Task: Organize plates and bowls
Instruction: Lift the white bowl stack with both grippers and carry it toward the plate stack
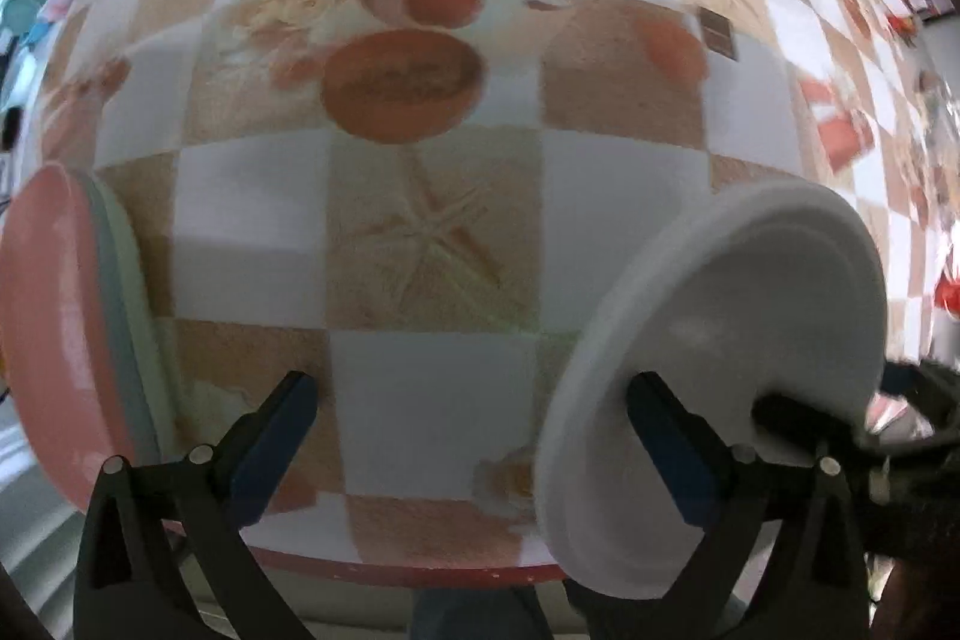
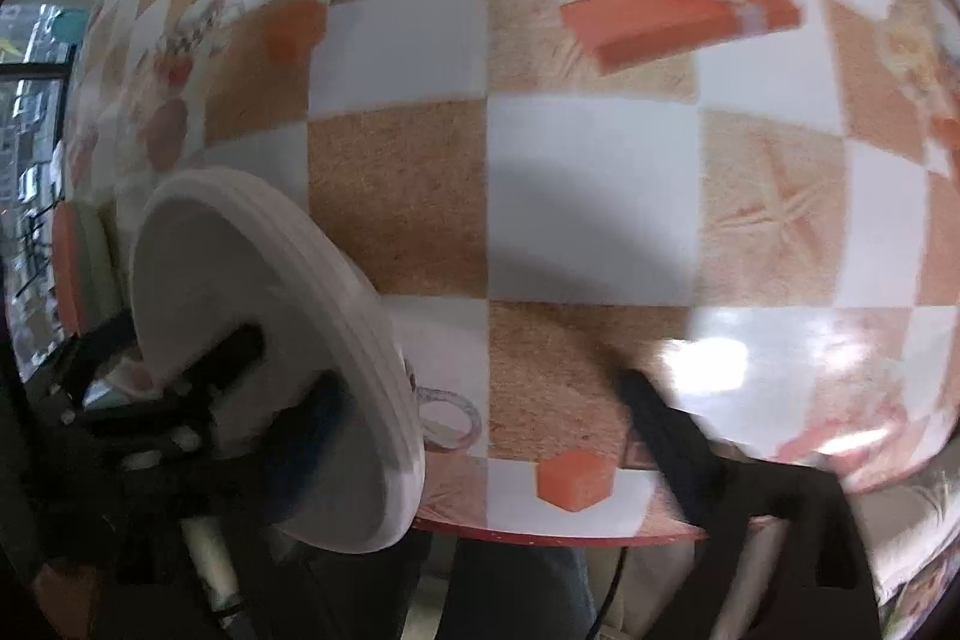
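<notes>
- The white plate (image 1: 720,340) is up in the air near the front edge of the table (image 1: 438,370); it is tipped on its side, I think so it can be carried.
- The left gripper (image 1: 474,436) is wide open; the plate rim sits by its right finger, but it holds nothing.
- The right gripper (image 2: 474,430) looks wide open too; its left finger touches the plate, but I cannot tell if it holds it.
- A pink plate (image 1: 54,328) sits on other plates at the left; the white one may go there.
</notes>
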`<state>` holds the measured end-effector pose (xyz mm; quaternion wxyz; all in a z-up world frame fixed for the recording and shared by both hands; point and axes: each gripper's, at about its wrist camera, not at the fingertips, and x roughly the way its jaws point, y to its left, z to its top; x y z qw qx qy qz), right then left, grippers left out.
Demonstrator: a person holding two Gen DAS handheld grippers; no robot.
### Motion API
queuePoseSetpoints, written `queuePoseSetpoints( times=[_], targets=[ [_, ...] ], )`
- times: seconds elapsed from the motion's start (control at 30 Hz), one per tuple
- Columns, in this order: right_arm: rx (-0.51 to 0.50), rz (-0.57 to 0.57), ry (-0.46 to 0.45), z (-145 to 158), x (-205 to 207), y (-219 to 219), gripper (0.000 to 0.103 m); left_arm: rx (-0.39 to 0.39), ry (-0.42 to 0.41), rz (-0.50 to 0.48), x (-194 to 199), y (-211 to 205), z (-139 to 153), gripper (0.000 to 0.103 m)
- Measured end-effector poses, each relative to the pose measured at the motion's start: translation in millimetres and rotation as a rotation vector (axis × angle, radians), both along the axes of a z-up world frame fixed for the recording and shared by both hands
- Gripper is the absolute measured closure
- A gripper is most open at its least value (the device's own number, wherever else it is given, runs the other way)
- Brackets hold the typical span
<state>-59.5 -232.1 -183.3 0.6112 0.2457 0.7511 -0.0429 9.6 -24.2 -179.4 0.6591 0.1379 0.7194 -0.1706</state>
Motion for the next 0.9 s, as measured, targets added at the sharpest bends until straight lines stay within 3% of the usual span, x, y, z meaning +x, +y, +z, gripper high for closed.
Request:
queuePoseSetpoints(
  times=[0.23,0.47,0.6,0.67,0.7,0.77,0.8,0.83,0.9],
  targets=[
    [0.011,-0.004,0.015,6,0,-4,0.000,0.003,0.001,0.018,3,4,2,0.000],
    [-0.031,-0.056,0.063,-11,1,-15,0.000,0.039,0.002,0.000,0,-12,2,0.000],
    [-0.051,-0.053,0.033,-3,-6,-12,0.015,0.078,-0.050,-0.092,-5,-26,8,0.003],
    [-0.046,-0.050,0.016,1,-5,-9,0.026,0.064,-0.051,-0.103,-6,-29,11,0.009],
    [-0.034,-0.046,0.001,3,-3,-7,0.036,0.052,-0.046,-0.105,-6,-30,12,0.016],
    [0.033,-0.057,-0.030,5,2,-2,0.066,0.001,-0.017,-0.113,-7,-33,17,0.035],
    [0.043,-0.061,-0.030,5,4,0,0.077,-0.023,-0.002,-0.123,-7,-36,19,0.053],
    [0.035,-0.058,-0.027,5,6,0,0.078,-0.046,0.011,-0.143,-9,-40,21,0.067],
    [0.018,-0.059,-0.019,4,8,2,0.078,-0.029,-0.008,-0.185,-10,-49,24,0.066]
  ],
)
